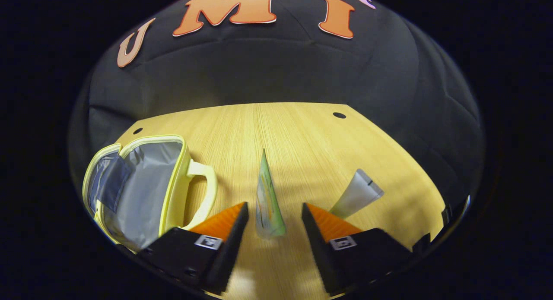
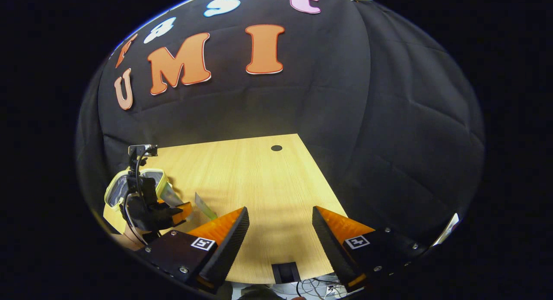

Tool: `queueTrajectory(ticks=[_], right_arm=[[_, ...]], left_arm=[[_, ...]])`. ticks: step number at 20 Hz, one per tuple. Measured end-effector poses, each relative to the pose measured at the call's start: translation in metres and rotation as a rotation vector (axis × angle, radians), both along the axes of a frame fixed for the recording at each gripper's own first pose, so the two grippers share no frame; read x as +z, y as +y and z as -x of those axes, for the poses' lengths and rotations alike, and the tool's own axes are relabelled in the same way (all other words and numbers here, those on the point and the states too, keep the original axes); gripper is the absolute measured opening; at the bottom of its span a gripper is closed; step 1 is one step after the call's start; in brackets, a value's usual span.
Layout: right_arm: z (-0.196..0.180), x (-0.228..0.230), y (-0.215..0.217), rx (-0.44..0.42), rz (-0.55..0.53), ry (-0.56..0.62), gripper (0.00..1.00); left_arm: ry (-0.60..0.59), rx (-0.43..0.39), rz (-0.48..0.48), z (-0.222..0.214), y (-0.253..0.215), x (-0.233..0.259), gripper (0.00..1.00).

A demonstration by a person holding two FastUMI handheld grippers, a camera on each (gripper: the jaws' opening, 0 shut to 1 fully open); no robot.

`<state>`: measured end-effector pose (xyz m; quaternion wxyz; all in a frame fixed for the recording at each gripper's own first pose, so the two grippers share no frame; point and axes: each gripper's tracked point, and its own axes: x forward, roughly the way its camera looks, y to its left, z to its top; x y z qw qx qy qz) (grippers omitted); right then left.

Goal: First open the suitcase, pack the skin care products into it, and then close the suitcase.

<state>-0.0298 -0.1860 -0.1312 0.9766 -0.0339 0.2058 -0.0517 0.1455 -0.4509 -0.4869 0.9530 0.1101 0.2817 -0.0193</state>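
The wooden table (image 1: 302, 131) lies in front of me, against the black cloth wall. On its left side stands the yellow suitcase (image 1: 142, 187), already open, its grey lining facing me and its handle (image 1: 207, 192) toward the middle of the table. In the left gripper view, my left claw (image 1: 274, 218) is spread wide, and a green tube (image 1: 268, 200) stands between its two fingers; neither finger touches it. To the right of it a grey tube (image 1: 356, 194) lies on the table, partly behind my right finger (image 1: 328, 224). In the right gripper view, my right claw (image 2: 280, 224) is also spread and holds nothing, over the near edge of the table, well apart from the suitcase.
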Motion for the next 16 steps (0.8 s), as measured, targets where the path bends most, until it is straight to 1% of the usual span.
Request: queueTrajectory(ticks=[1,2,4,7,8,9,11,13,16], right_arm=[[0.0,-0.003,0.001,0.0,-0.003,0.008,0.94],[-0.001,-0.005,0.003,0.002,-0.007,0.014,0.94],[-0.002,-0.003,0.007,0.008,-0.008,0.01,0.94],[-0.008,0.004,0.018,0.017,-0.022,-0.016,0.93],[-0.009,0.004,0.024,0.026,-0.032,-0.021,0.93],[-0.013,0.004,0.032,0.038,-0.038,-0.025,0.93],[-0.022,0.004,0.051,0.065,-0.05,-0.032,0.93],[-0.031,0.0,0.075,0.1,-0.056,-0.039,0.93],[-0.046,-0.019,0.115,0.173,-0.035,-0.006,0.93]], left_arm=[[-0.024,-0.015,-0.022,-0.009,0.0,-0.001,0.54],[-0.019,-0.043,-0.042,-0.005,-0.001,0.0,0.4],[0.002,-0.074,-0.062,-0.001,-0.003,0.002,0.4],[0.002,-0.124,-0.021,0.012,-0.011,0.022,0.4],[0.011,-0.126,-0.021,0.016,-0.008,0.03,0.39],[0.004,-0.142,-0.015,0.023,-0.007,0.043,0.3],[-0.017,-0.175,0.009,0.033,-0.007,0.07,0.3],[-0.019,-0.188,0.037,0.04,0.001,0.088,0.3],[-0.018,-0.171,0.114,0.048,0.022,0.116,0.3]])
